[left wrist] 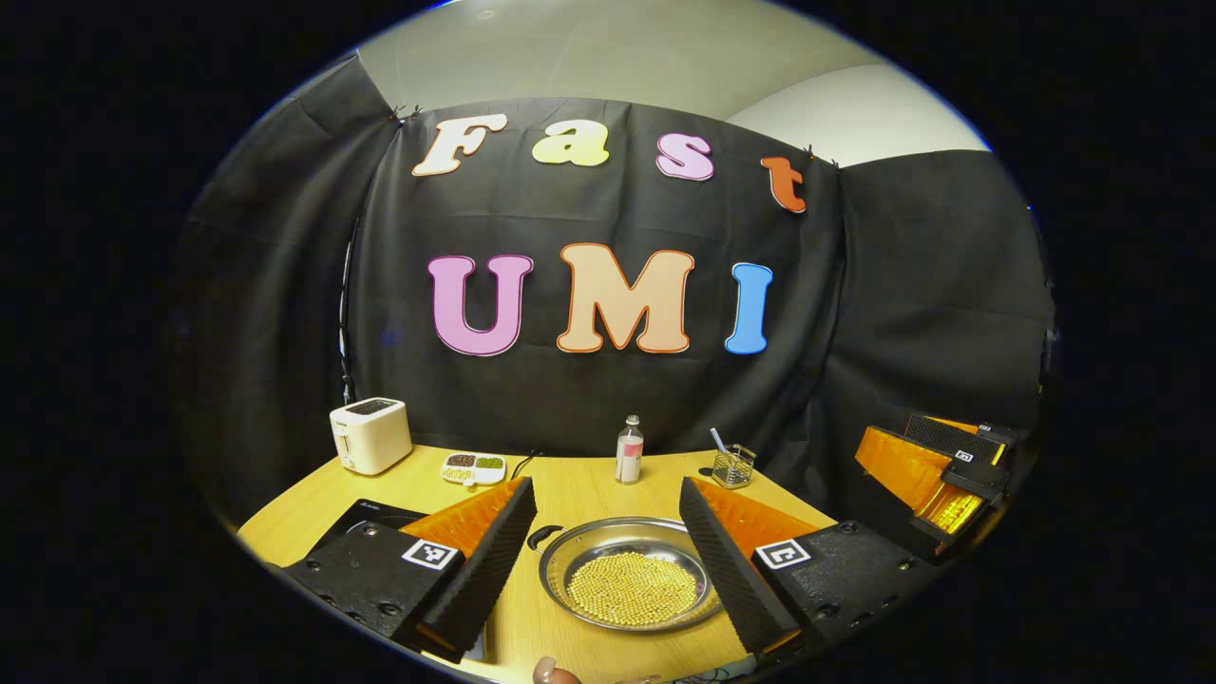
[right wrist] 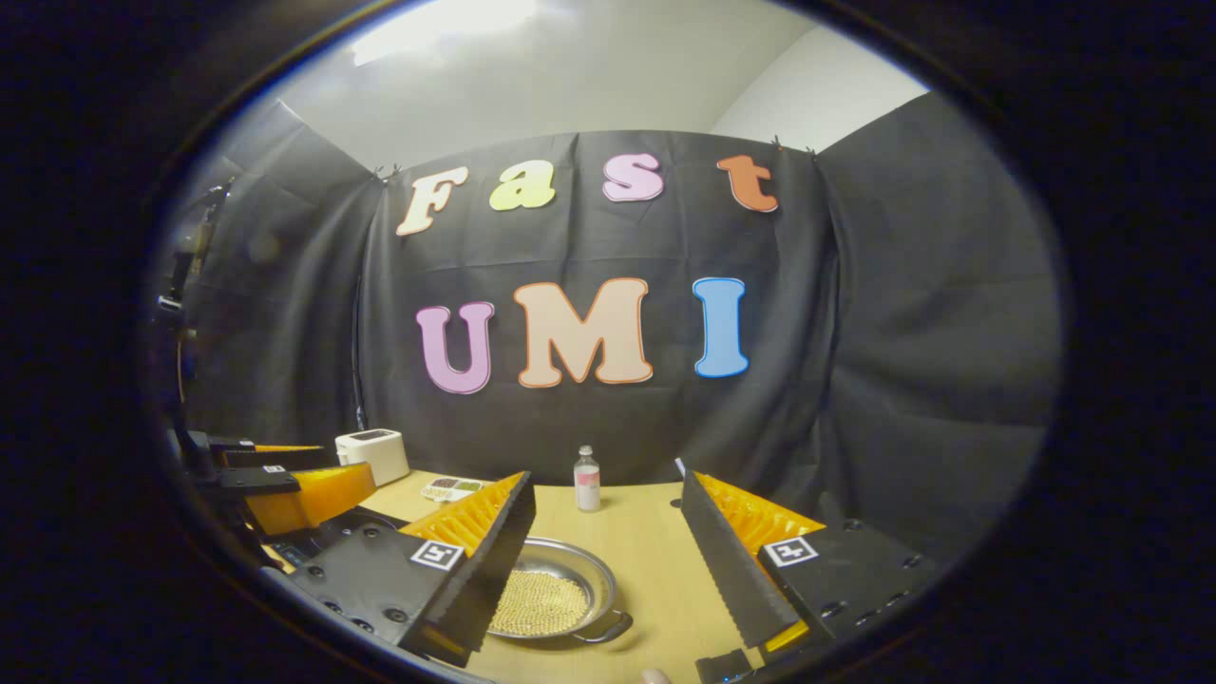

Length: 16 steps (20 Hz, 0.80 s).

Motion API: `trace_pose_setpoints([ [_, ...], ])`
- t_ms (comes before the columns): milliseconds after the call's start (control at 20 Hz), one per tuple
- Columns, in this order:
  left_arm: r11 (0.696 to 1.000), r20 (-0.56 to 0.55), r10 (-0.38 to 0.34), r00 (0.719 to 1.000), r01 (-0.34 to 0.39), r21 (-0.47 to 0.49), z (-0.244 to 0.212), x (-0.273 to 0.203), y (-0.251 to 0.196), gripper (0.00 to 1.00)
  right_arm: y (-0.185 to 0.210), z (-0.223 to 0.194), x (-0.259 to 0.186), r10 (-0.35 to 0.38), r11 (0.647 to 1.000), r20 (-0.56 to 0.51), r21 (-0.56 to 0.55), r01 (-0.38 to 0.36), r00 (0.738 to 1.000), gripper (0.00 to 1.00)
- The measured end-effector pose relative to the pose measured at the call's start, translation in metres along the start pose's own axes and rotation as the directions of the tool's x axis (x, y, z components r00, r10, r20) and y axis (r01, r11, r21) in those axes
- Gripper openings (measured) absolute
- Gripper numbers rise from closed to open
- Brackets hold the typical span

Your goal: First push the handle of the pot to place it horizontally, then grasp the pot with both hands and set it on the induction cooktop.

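Observation:
A shallow steel pot holding yellow beans sits on the wooden table between and below my left gripper's fingers. One black loop handle points far-left. My left gripper hovers above it, open and holding nothing. The black induction cooktop lies left of the pot, partly hidden by a finger. In the right gripper view the pot lies lower left, with a loop handle at its near right. My right gripper is open and empty above the table. Each view shows the other gripper off to the side.
At the back of the table stand a white toaster, a small divided dish of beans, a bottle and a glass with a straw. A person's fingertip shows at the bottom edge.

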<state>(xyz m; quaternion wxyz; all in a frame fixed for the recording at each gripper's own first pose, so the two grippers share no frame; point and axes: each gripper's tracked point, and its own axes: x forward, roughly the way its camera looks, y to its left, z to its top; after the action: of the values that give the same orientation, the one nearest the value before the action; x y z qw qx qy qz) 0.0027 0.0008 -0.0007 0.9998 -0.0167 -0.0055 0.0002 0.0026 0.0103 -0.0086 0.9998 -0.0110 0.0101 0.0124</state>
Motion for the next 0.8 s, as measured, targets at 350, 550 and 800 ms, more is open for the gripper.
trace_pose_setpoints([
  [350,1.000,0.009,0.006,1.000,-0.006,0.004,0.002,-0.002,0.006,0.98,0.003,-0.013,0.001,0.000,1.000,-0.054,-0.001,0.000,0.999,0.86],
  [550,1.000,0.002,-0.008,1.000,0.008,0.002,-0.002,-0.004,0.011,0.98,0.003,-0.025,-0.004,-0.031,1.000,-0.101,0.002,0.031,0.994,0.46],
  [800,0.999,-0.007,-0.048,0.999,0.048,0.008,-0.005,-0.003,0.015,0.96,0.008,-0.042,-0.016,-0.059,0.998,-0.161,0.008,0.061,0.985,0.42],
])
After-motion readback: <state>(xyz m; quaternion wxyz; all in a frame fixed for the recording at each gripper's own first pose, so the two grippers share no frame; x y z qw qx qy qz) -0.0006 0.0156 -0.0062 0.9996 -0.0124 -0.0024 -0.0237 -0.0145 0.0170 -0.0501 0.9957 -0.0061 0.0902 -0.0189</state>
